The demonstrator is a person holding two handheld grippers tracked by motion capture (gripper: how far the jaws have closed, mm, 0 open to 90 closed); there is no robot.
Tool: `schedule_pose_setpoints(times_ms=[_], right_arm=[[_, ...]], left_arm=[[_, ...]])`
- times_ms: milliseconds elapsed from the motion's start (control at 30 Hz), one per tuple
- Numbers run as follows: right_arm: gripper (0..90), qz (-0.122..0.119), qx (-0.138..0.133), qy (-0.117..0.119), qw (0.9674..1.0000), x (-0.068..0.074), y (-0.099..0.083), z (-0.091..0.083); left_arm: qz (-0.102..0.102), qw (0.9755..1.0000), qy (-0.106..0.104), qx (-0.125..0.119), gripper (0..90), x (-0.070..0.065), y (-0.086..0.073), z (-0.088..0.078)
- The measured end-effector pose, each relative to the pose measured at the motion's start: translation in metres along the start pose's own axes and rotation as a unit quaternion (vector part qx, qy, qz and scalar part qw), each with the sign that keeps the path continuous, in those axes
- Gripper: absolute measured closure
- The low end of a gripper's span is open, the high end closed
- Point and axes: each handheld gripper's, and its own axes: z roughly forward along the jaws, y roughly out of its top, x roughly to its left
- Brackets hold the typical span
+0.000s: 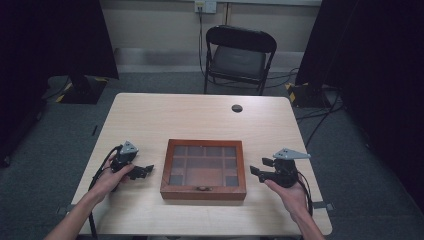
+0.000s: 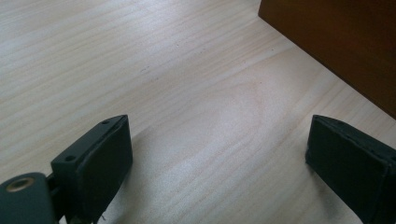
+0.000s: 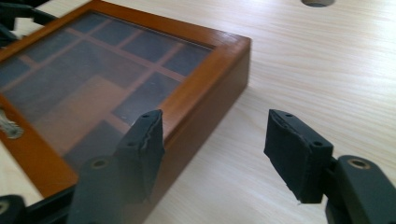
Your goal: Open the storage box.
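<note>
The box (image 1: 203, 170) sits at the table's (image 1: 150, 115) near middle, glass lid shut, its latch (image 1: 202, 188) facing you. Your left gripper (image 1: 141, 171) rests just left of it, jaws spread wide with nothing between them. Your right gripper (image 1: 259, 170) is just right of the box, jaws spread too and holding nothing. A chair (image 1: 239, 55) stands beyond the far edge.
</note>
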Motion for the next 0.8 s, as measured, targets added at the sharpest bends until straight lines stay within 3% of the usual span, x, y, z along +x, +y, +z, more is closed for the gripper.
schedule_pose_setpoints(times_ms=[133, 400, 800], right_arm=[[40.3, 0.001, 0.003, 0.017, 0.9999, 0.005, 0.005, -0.001], [48.1, -0.011, 0.001, 0.075, 0.9972, 0.023, 0.015, 0.000], [55.1, -0.033, 0.004, 0.111, 0.9933, 0.038, 0.022, 0.000]], left_arm=[[0.000, 1.0000, 0.000, 0.000, 6.5, 0.000, 0.000, 0.000], [-0.002, 1.0000, 0.001, -0.001, 6.2, 0.000, 0.000, 0.000], [-0.003, 1.0000, 0.002, 0.000, 6.2, -0.001, 0.000, 0.000]])
